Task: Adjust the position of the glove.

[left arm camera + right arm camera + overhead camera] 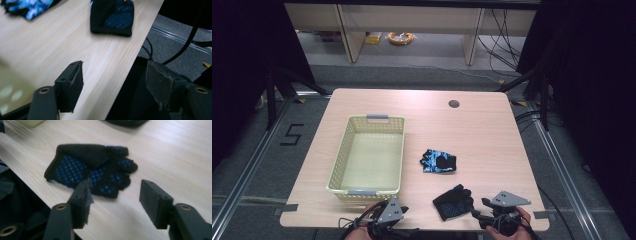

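A black glove with blue grip dots [453, 202] was seen lying flat near the bench's [482, 135] front edge, just ahead of the right gripper [479, 214], whose jaws stood apart and empty. The left gripper [398, 209] was likewise open on nothing. The glove was judged soft, light and limp; the cuff edge seemed the best hold. The basket [342, 165] was shown whole from the high view, the dotted palm close up from the right gripper view.

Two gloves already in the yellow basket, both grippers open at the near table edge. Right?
Not quite: the basket holds nothing. Both gloves lie on the table, as the high view shows: the blue patterned glove mid-table, the black glove near the right gripper. Left gripper open too.
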Available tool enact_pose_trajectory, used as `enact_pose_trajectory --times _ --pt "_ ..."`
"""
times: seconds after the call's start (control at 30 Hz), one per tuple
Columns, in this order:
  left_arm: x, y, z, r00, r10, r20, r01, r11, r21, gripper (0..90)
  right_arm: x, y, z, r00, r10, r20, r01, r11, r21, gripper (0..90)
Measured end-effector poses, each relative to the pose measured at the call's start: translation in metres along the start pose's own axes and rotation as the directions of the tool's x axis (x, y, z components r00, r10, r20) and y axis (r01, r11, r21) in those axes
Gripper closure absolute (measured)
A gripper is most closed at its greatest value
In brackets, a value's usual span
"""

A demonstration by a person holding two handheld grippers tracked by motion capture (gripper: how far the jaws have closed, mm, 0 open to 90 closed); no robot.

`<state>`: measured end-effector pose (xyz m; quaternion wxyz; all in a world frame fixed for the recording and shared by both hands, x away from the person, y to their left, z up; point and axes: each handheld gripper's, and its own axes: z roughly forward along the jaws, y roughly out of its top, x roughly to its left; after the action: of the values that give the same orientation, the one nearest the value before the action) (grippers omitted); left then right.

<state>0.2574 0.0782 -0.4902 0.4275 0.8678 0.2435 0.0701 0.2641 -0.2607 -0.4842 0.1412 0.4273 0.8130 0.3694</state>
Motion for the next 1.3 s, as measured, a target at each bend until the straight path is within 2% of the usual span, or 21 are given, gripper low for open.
enact_pose_trajectory --times 0.1,0.2,0.23,0.27,0.3,0.33,0.37,0.4,0.5,0.6,0.63,0.73,0.83,0.93,0.97,1.07,1.13,1.17,1.2,1.27,1.3 --pt "-0.004 0.012 0.010 0.9992 0.039 0.013 -0.038 0.9990 -0.022 32.4 -0.002 0.005 0.002 0.9993 -0.037 0.011 0.037 0.999 -0.007 52.8" --pt "-0.006 0.020 0.020 0.9982 0.060 0.004 -0.060 0.9982 -0.010 36.6 -0.003 0.008 0.005 0.9995 -0.031 0.005 0.031 1.000 -0.001 60.5" --pt "-0.005 0.022 0.022 0.9978 0.063 0.022 -0.063 0.9980 -0.007 40.1 -0.004 0.010 0.006 0.9993 -0.037 0.011 0.037 0.999 0.001 64.7" --pt "-0.006 0.023 0.025 0.9982 0.058 0.013 -0.057 0.9979 -0.031 43.6 -0.005 0.012 0.006 0.9987 -0.049 0.008 0.049 0.999 0.002 67.4" --pt "-0.007 0.025 0.028 0.9967 0.081 -0.002 -0.081 0.9959 -0.039 47.5 -0.006 0.013 0.008 0.9979 -0.061 0.021 0.061 0.998 -0.008 70.7" --pt "-0.007 0.028 0.033 0.9950 0.099 0.016 -0.098 0.9941 -0.047 60.7 -0.007 0.019 0.009 0.9969 -0.073 0.028 0.073 0.997 0.004 78.5" --pt "-0.007 0.028 0.033 0.9950 0.099 0.016 -0.098 0.9941 -0.047 65.1 -0.007 0.019 0.009 0.9969 -0.073 0.028 0.073 0.997 0.004 78.5" --pt "-0.006 0.032 0.040 0.9939 0.107 0.026 -0.106 0.9936 -0.039 70.4 -0.009 0.024 0.014 0.9952 -0.096 0.022 0.095 0.995 0.009 84.5" --pt "-0.006 0.036 0.047 0.9943 0.102 0.031 -0.101 0.9944 -0.032 79.8 -0.012 0.031 0.025 0.9936 -0.112 0.017 0.112 0.994 0.019 88.8" --pt "-0.004 0.042 0.059 0.9942 0.108 0.007 -0.108 0.9940 -0.018 86.3 -0.017 0.037 0.037 0.9903 -0.138 0.011 0.138 0.990 0.041 89.9" --pt "-0.006 0.044 0.062 0.9938 0.110 0.011 -0.110 0.9938 -0.011 87.1 -0.016 0.038 0.039 0.9927 -0.121 0.006 0.120 0.991 0.053 90.0" --pt "-0.010 0.048 0.070 0.9941 0.105 0.028 -0.104 0.9944 -0.021 87.9 -0.019 0.042 0.045 0.9920 -0.126 0.007 0.126 0.990 0.058 90.0" --pt "-0.017 0.051 0.082 0.9894 0.143 0.025 -0.143 0.9896 0.006 88.0 -0.022 0.045 0.052 0.9922 -0.125 0.006 0.124 0.990 0.067 90.0" --pt "-0.016 0.049 0.090 0.9891 0.145 0.028 -0.146 0.9886 0.038 88.1 -0.023 0.044 0.060 0.9917 -0.128 0.004 0.128 0.989 0.075 90.0" --pt "-0.015 0.048 0.093 0.9905 0.136 0.022 -0.136 0.9897 0.044 88.3 -0.023 0.043 0.061 0.9906 -0.137 0.001 0.136 0.984 0.119 90.0" --pt "-0.014 0.048 0.092 0.9897 0.142 0.021 -0.143 0.9887 0.047 88.2 -0.022 0.040 0.061 0.9901 -0.140 -0.002 0.139 0.982 0.129 90.0" --pt "-0.012 0.046 0.090 0.9857 0.169 0.008 -0.169 0.9838 0.061 88.1 -0.019 0.037 0.058 0.9908 -0.136 0.002 0.134 0.983 0.128 90.0" --pt "-0.013 0.045 0.089 0.9877 0.156 0.010 -0.156 0.9861 0.056 88.0 -0.018 0.034 0.058 0.9912 -0.132 0.009 0.131 0.986 0.102 90.0" --pt "-0.012 0.045 0.087 0.9878 0.156 0.007 -0.156 0.9861 0.058 88.0 -0.017 0.033 0.054 0.9921 -0.125 -0.005 0.125 0.984 0.129 90.0" --pt "-0.011 0.043 0.084 0.9874 0.158 0.004 -0.158 0.9853 0.064 87.8 -0.015 0.031 0.054 0.9914 -0.131 -0.003 0.130 0.984 0.120 90.0" --pt "-0.010 0.041 0.082 0.9879 0.155 0.001 -0.155 0.9860 0.062 87.8 -0.012 0.028 0.055 0.9941 -0.109 -0.002 0.109 0.990 0.089 90.0"
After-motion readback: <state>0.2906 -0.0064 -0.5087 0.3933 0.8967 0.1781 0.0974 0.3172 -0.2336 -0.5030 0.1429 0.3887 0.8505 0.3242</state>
